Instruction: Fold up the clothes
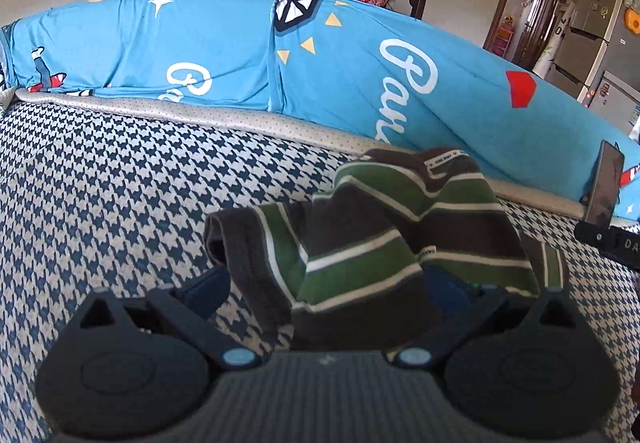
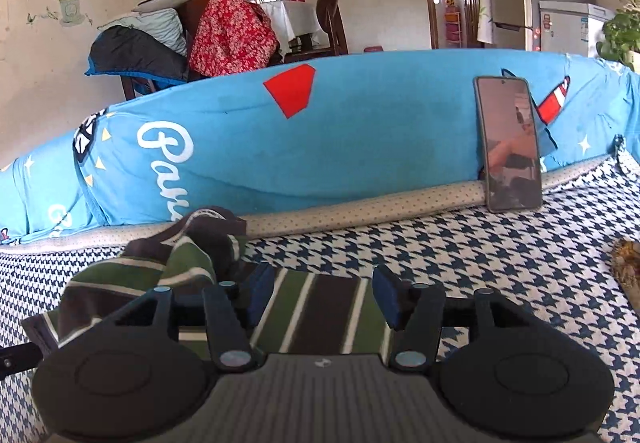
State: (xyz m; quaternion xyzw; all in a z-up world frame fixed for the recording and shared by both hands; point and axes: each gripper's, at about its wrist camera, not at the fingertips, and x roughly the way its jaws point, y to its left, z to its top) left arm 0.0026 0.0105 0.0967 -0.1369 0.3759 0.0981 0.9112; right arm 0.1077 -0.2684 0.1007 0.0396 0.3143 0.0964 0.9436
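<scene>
Left gripper (image 1: 324, 287): your left fingers stand wide apart, one dark pad showing at the left and the other mostly hidden under cloth. The striped garment (image 1: 372, 239) hangs bunched over and between them. You cannot tell from this view whether any pad presses the cloth, so treat the hold as unsure.

Striped garment: a small green, brown and white striped piece, lying on the houndstooth cover (image 1: 120, 179) of the sofa seat, near the blue printed back cushion (image 1: 224, 47). Its heaped, crumpled part sits on your left side; a flat strip runs out toward your right.

Right gripper (image 2: 324, 299): your right fingers stand about half open, blue pads clear on either side of the flat strip. The cloth lies between them, stripes running away from you, but the pads do not pinch it.

Key relation: the garment's long line runs left to right across both grippers. The heap is nearer your left hand, the flat end sits directly under your right. By my judgement the right side is laid down and the left bundle is what needs spreading or folding over next.

Phone (image 2: 510, 143): it leans upright against the back cushion, well to the right of the garment.

Risk: the draped heap may slip off your left fingers.
</scene>
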